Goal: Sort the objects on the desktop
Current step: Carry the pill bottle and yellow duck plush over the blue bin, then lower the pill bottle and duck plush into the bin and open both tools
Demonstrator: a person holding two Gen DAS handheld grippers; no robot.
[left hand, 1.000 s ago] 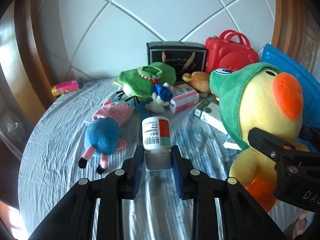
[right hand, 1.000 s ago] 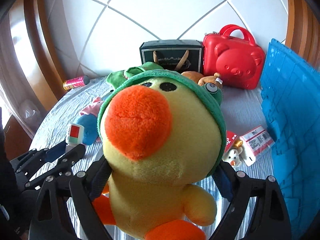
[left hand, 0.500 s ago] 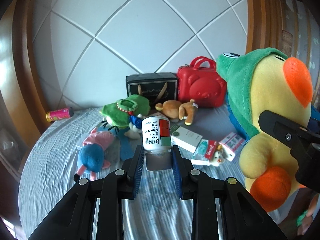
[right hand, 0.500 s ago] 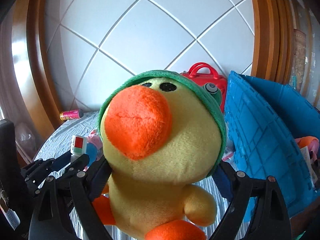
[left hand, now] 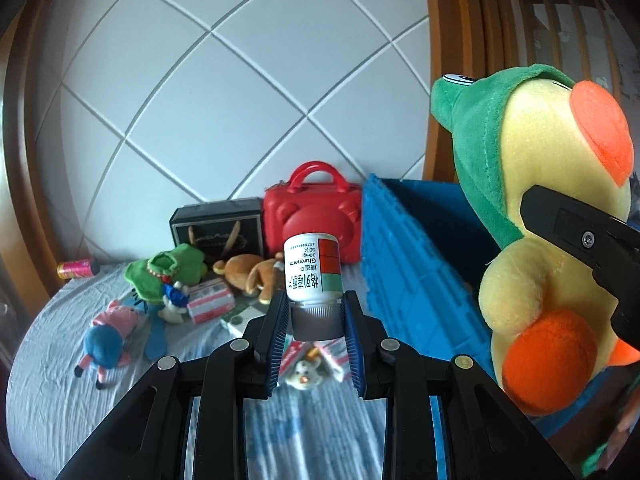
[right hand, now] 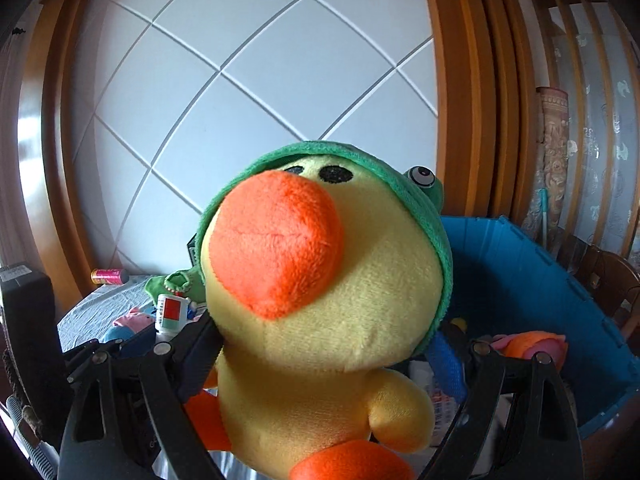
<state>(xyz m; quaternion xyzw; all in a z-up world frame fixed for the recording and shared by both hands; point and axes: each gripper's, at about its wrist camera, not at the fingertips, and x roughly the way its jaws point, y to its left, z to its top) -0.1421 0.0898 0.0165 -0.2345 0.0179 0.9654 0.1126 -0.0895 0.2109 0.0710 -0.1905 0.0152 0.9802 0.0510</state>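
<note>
My left gripper (left hand: pixel 316 320) is shut on the grey cap of a white medicine bottle (left hand: pixel 311 268) with a red and green label, held upside down above the table. My right gripper (right hand: pixel 324 364) is shut on a big yellow duck plush (right hand: pixel 320 304) with an orange beak and a green frog hood; the same duck (left hand: pixel 552 208) fills the right of the left wrist view, raised over the blue crate (left hand: pixel 412 264). In the right wrist view the bottle (right hand: pixel 171 314) shows small at the left, and the crate (right hand: pixel 560 280) opens behind the duck with a pink and orange toy (right hand: pixel 532 342) inside.
On the cloth-covered table (left hand: pixel 60 360) lie a pink and blue pig plush (left hand: pixel 110 334), a green frog plush (left hand: pixel 168 272), a brown bear plush (left hand: pixel 250 272), several small boxes (left hand: pixel 210 302) and a tiny white figure (left hand: pixel 306 374). A red bear case (left hand: pixel 314 220), a black box (left hand: pixel 218 230) and a pink can (left hand: pixel 76 268) stand at the back.
Both grippers have risen and swung right toward the blue crate, keeping hold of the bottle and the duck. The crate's inside has come into the right wrist view.
</note>
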